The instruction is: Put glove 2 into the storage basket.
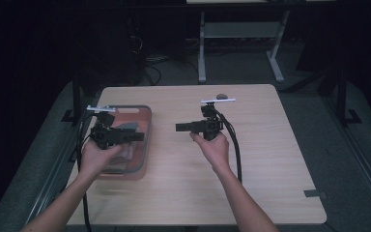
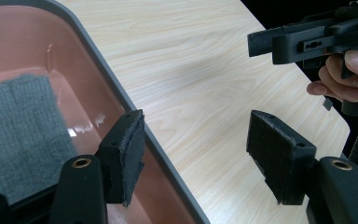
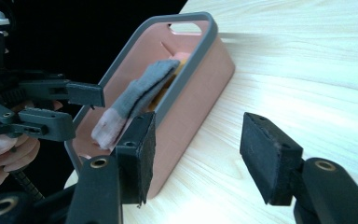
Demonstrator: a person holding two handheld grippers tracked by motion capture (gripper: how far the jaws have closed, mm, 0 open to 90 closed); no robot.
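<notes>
Pink plastic bin (image 1: 144, 145) with a grey rim sits at the table's left side, both grippers released and holding nothing.

Left gripper (image 2: 193, 158) hangs over the bin's right rim with its jaws spread, one pad above the bin's inside, the other above bare wood. Right gripper (image 3: 196, 154), jaws likewise apart, hovers over the light wooden table (image 1: 251, 159), well apart from the bin and pointing toward it; open tabletop lies all around it. Inside the bin lies a folded grey knitted cloth (image 3: 147, 88), its lower end hidden behind the right gripper's jaw. In the high view the left hand (image 1: 96, 157) covers much of the bin's inside.
</notes>
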